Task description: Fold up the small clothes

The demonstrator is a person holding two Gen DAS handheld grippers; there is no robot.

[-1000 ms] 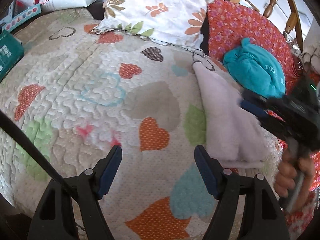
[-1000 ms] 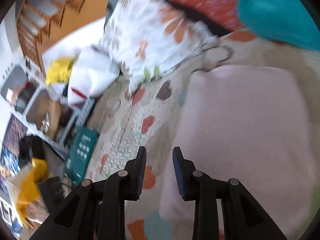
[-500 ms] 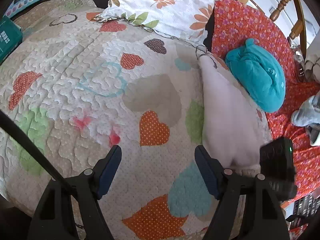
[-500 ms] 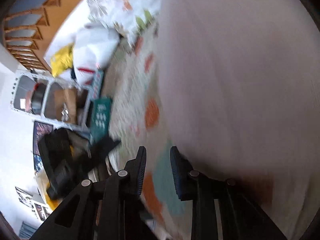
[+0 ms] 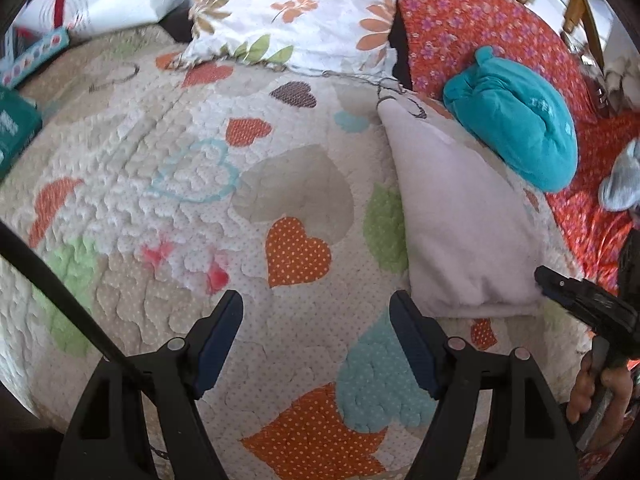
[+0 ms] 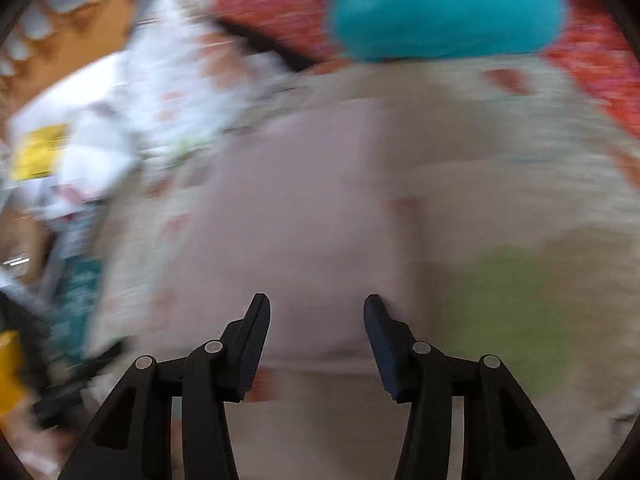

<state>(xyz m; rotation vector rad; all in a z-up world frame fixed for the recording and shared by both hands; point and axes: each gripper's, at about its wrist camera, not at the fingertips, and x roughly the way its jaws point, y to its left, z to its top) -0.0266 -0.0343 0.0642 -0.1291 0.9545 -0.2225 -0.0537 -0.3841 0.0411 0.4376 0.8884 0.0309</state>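
A folded pale pink cloth (image 5: pixel 460 216) lies flat on the heart-patterned quilt (image 5: pixel 200 184), right of centre in the left wrist view. My left gripper (image 5: pixel 316 320) is open and empty above the quilt, left of the cloth's near edge. My right gripper (image 6: pixel 316 320) is open and empty, just above the near edge of the pink cloth (image 6: pixel 304 216); this view is blurred by motion. The right gripper also shows at the right edge of the left wrist view (image 5: pixel 576 300), beside the cloth's near right corner.
A folded teal garment (image 5: pixel 516 120) lies on the red floral fabric (image 5: pixel 480 32) beyond the pink cloth. A floral pillow (image 5: pixel 296 12) sits at the back. A grey-blue garment (image 5: pixel 620 184) lies at the far right. A green box (image 5: pixel 12 128) is at the left.
My right gripper has opened from nearly shut and drawn back from close over the pink cloth to its near edge. The left gripper has barely moved.
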